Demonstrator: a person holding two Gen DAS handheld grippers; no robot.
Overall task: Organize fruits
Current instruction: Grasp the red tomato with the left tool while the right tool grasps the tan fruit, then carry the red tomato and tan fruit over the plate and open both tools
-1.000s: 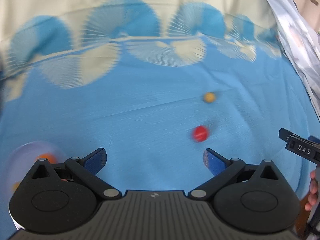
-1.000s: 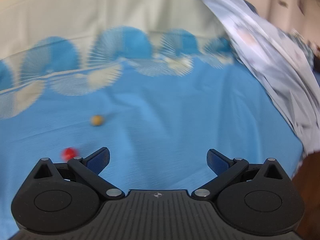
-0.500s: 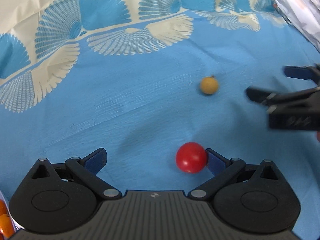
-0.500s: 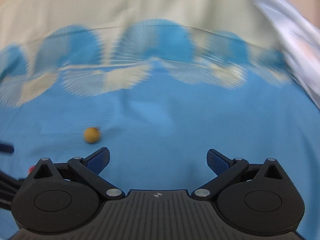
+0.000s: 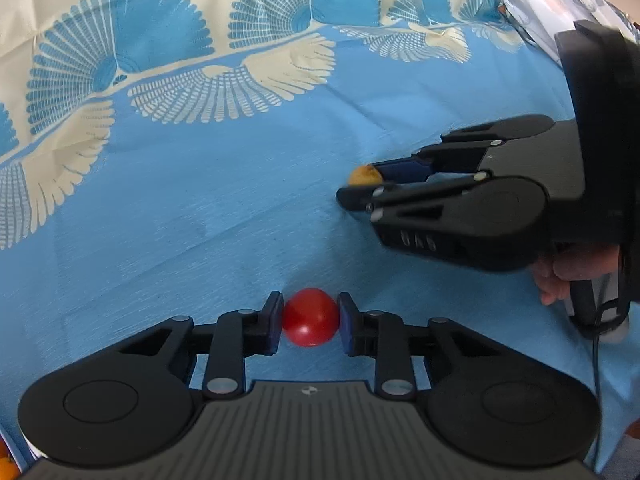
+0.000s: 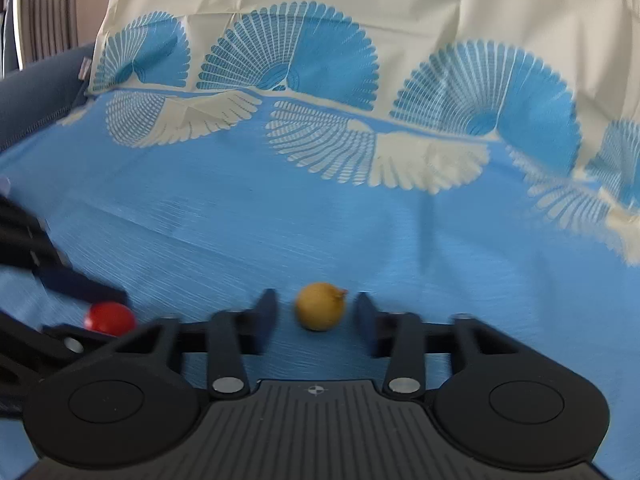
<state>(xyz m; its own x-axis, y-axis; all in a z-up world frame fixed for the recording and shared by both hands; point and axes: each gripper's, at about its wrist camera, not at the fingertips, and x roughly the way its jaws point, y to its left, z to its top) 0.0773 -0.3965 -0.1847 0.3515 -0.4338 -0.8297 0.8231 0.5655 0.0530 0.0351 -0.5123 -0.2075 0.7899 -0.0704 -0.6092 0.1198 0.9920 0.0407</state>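
Low in the left wrist view, the left gripper point(image 5: 310, 322) is closing, its pads pressed against both sides of a red tomato point(image 5: 310, 317) that sits on the blue cloth point(image 5: 200, 208) with its cream fan pattern. In the right wrist view, the right gripper point(image 6: 316, 317) has its fingers drawn in around a small yellow fruit point(image 6: 320, 306) at lower centre, narrow gaps showing on either side. A hand point(image 5: 568, 274) grips its handle at the right edge of the left view.
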